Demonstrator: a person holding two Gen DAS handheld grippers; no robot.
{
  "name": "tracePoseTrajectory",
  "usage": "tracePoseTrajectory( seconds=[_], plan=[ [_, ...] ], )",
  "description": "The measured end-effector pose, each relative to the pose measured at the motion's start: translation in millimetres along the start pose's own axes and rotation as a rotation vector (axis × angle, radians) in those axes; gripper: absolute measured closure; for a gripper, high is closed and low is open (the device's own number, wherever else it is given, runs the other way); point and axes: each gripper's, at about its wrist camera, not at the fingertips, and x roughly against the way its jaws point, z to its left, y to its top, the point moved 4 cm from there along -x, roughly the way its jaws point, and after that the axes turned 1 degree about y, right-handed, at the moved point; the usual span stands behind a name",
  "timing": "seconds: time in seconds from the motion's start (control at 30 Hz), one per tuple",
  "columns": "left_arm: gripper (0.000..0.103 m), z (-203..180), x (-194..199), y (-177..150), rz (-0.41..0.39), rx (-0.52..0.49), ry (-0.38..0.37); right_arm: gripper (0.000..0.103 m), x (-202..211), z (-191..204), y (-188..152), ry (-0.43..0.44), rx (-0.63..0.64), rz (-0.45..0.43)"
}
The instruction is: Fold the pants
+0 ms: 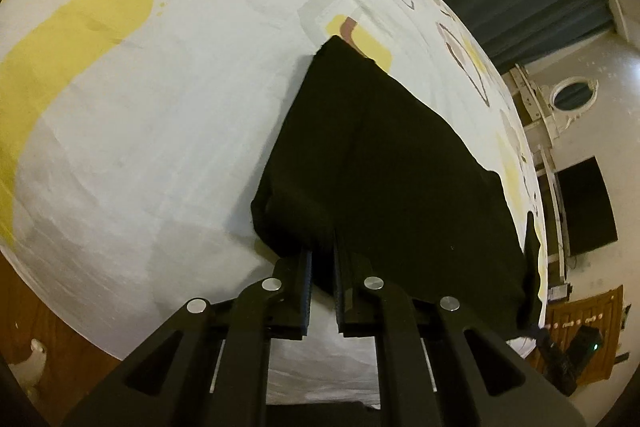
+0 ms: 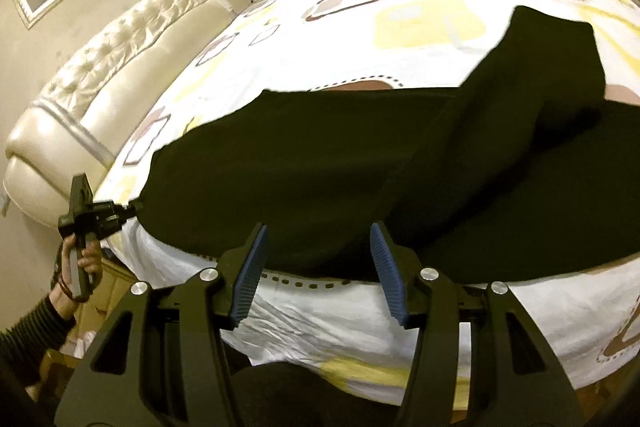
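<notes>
Jaws of the left gripper (image 1: 322, 263) pinch a corner of the black pants (image 2: 320, 163); the right gripper (image 2: 318, 271) hangs half-open, empty, above their near edge. The pants lie spread across the bed (image 2: 320, 311), one end doubled over; most folding seems left.

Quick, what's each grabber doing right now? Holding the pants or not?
Left gripper: shut on the edge of the black pants.
Right gripper: open, holding nothing, just short of the pants.

each wrist camera looks steeply down along its jaws, close over the bed (image 2: 420, 15); both views share the black pants (image 1: 380, 163) on it.
</notes>
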Motion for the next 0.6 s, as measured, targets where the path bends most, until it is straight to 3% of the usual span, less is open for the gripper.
tracePoseTrajectory(
  seconds=[0.1, 0.27, 0.43, 0.5, 0.6],
  plan=[
    [0.085, -2, 12, -2, -0.003, -0.03, 0.004, 0.051, 13, -11, 12, -0.03, -0.028, -0.034],
    [0.067, -6, 38, -1, -0.057, -0.089, 0.085, 0.048, 41, -41, 49, -0.095, -0.11, -0.116],
    [0.027, -37, 46, 14, -0.154, -0.21, 0.207, 0.045, 40, -79, 113, -0.231, -0.175, -0.136],
    [0.026, -53, 41, 18, -0.188, -0.24, 0.216, 0.045, 30, -100, 149, -0.311, -0.206, -0.134],
    [0.025, -72, 17, 20, -0.175, -0.258, 0.213, 0.043, 6, -129, 198, -0.434, -0.24, -0.111]
  ],
)
